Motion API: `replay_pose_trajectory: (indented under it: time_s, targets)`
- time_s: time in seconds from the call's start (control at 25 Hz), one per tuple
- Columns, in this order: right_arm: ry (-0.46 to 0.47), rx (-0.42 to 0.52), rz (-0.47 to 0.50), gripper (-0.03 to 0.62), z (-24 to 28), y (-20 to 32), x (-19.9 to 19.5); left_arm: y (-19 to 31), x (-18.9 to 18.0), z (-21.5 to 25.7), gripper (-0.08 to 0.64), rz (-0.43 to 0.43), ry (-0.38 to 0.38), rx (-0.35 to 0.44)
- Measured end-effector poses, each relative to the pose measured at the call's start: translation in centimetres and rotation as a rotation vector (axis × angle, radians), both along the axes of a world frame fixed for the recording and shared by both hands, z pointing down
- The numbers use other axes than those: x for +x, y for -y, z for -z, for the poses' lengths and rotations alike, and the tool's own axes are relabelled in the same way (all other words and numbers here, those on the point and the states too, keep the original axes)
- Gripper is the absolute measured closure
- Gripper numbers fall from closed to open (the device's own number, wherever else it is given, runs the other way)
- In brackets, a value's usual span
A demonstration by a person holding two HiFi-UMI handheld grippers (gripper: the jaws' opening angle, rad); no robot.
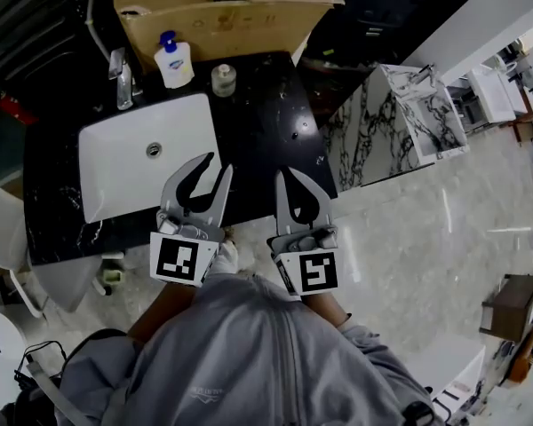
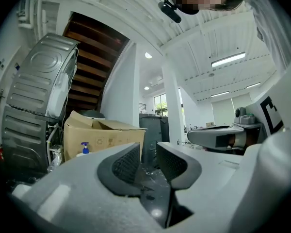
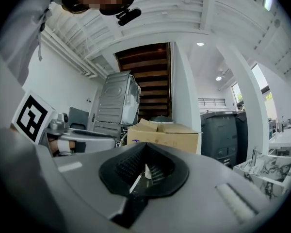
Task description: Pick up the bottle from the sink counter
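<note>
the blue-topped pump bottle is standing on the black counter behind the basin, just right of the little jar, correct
Not quite: the side is wrong. The head view shows the pump bottle standing on the black counter behind the basin, but just left of the little jar, between the jar and the faucet.
</note>
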State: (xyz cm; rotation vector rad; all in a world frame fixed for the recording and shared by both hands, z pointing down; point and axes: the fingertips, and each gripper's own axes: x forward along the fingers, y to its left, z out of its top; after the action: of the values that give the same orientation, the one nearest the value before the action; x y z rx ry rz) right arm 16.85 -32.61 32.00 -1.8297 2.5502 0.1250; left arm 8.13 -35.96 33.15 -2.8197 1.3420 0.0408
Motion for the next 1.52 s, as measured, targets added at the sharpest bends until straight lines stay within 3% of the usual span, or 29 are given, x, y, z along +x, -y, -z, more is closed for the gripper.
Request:
replay_pose_trajectory:
  time_s: [0.4, 1.04, 1.52]
  targets:
    - [-0.001, -0.029, -0.002, 0.592, -3.0, 9.0, 0.2, 8.2, 0.5, -3.3, 0.448, 0.0, 0.008, -0.026]
    - [0.012, -0.133, 0.094, 0.592, -6.5, 14.2, 3.2, 16.5, 3.1, -7.5, 0.402, 0.092, 0.02, -0.136]
    - [0.009, -0.207, 0.118, 0.592, -11.1, 17.5, 3.3, 22.3, 2.6, -14.4, 0.347, 0.165, 0.07, -0.222]
